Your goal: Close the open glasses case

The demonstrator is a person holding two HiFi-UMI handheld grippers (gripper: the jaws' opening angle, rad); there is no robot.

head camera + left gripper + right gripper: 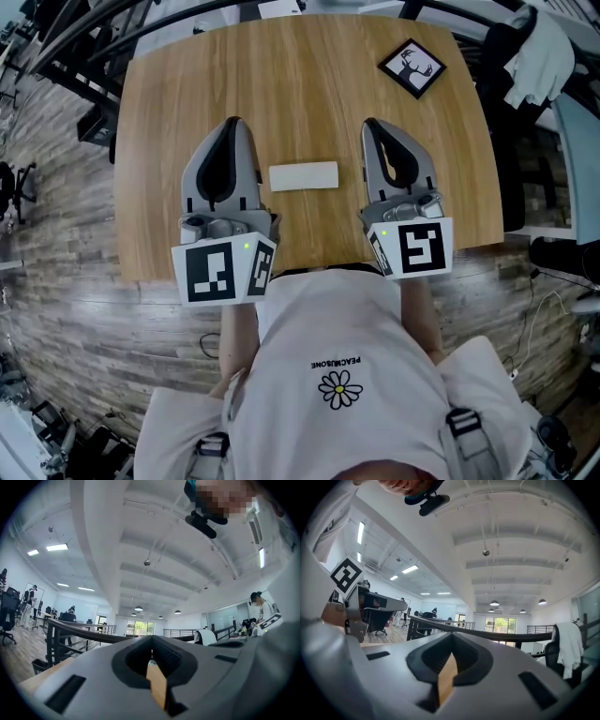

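Note:
A flat white glasses case (pixel 304 176) lies shut on the wooden table (pixel 309 84), between my two grippers. My left gripper (pixel 233 122) is held above the table to the case's left, jaws shut with nothing in them. To the case's right, my right gripper (pixel 368 123) is likewise shut and empty. In the left gripper view the left gripper (pixel 151 640) points level across the room, with only a sliver of table showing through its closed jaws. The right gripper (pixel 451 637) looks the same in the right gripper view. Neither gripper touches the case.
A black-framed picture of a deer (pixel 412 67) lies at the table's far right corner. A chair with a white garment (pixel 542 56) stands right of the table. Railings, desks and people fill the office beyond. My white shirt (pixel 337 375) is at the near edge.

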